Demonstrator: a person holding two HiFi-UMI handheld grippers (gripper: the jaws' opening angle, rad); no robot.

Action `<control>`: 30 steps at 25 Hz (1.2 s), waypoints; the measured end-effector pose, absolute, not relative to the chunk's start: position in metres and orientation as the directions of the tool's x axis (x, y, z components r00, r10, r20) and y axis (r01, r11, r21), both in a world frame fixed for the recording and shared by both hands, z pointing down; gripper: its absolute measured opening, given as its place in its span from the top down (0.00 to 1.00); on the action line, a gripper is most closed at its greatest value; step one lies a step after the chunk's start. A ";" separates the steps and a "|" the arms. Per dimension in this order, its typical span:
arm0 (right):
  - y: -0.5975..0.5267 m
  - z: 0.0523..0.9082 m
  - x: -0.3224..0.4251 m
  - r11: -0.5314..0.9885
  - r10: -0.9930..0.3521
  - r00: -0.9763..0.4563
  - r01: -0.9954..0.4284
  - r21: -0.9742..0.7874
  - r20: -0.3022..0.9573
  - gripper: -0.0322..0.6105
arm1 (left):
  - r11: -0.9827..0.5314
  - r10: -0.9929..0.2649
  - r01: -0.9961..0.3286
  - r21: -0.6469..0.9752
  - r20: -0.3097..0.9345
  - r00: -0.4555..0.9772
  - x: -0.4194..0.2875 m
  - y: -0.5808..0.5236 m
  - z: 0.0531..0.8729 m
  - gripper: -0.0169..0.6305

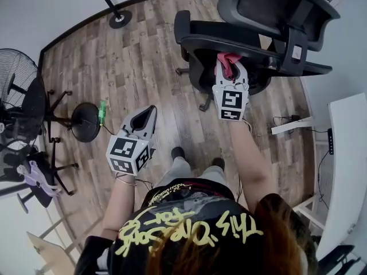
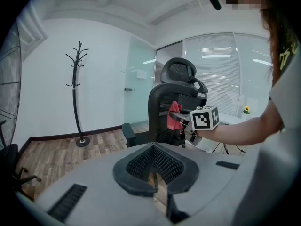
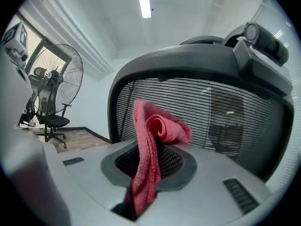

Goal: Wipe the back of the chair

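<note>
Clamps pink cloth (image 3: 149,140) in right gripper (image 1: 230,69) near mesh chair back (image 3: 225,112); holds left gripper (image 1: 150,113) closed, empty, well apart; suggests wiping barely begun, nearly all left

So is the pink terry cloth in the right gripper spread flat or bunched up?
Bunched up: the pink terry cloth is pinched in the right gripper, its top rolled into a lump before the black mesh chair back.

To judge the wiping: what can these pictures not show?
Whether the red cloth touches the chair back: right gripper view, the cloth covers that spot.
The chair base: head view, the seat hides most of it.
The green object on the floor: head view, too small to identify.
</note>
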State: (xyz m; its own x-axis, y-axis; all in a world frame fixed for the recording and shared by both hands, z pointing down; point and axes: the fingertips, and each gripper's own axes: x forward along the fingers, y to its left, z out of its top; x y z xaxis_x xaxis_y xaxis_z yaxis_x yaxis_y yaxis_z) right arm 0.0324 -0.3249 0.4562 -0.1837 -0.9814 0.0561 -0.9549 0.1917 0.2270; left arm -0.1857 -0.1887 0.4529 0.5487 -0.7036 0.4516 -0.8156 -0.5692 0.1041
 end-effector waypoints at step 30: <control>-0.295 0.445 -0.079 0.413 -0.908 -0.413 -0.857 0.309 0.070 0.86 | -0.550 -0.720 -0.827 0.118 0.434 0.541 -0.202 -0.184 0.454 0.98</control>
State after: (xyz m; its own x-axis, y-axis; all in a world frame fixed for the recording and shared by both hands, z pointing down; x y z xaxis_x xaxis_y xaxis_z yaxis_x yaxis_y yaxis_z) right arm -0.0794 -0.2948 0.4446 -0.4126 -0.9082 0.0696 -0.8568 0.4129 0.3087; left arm -0.2024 -0.1843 0.4538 0.5408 -0.7205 0.4341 -0.8270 -0.5498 0.1178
